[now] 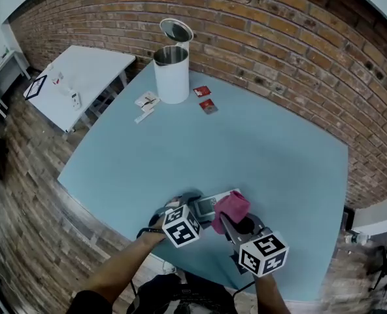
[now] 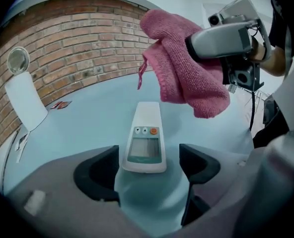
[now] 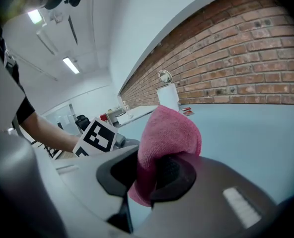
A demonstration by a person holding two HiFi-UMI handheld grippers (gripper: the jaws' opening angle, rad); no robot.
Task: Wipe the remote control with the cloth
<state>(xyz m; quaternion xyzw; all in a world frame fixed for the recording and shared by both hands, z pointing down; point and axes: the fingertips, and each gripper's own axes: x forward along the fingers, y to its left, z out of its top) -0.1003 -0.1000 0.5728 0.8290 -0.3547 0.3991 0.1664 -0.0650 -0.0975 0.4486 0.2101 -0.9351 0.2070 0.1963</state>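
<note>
A white remote control (image 2: 144, 138) with a small screen and an orange button lies flat on the light blue table (image 1: 246, 149), close to its near edge. My left gripper (image 2: 149, 170) is open, one jaw on each side of the remote's near end, with a gap to each jaw. My right gripper (image 3: 154, 175) is shut on a pink cloth (image 3: 169, 133). The bunched cloth (image 2: 182, 68) hangs in the air just above the remote's far end. In the head view the cloth (image 1: 231, 206) covers part of the remote (image 1: 210, 205).
A tall white container (image 1: 172, 74) with its round lid up stands at the far side of the table. Two red packets (image 1: 205, 99) and white packets (image 1: 146, 100) lie beside it. A white side table (image 1: 82, 77) stands beyond the left edge. A brick wall runs behind.
</note>
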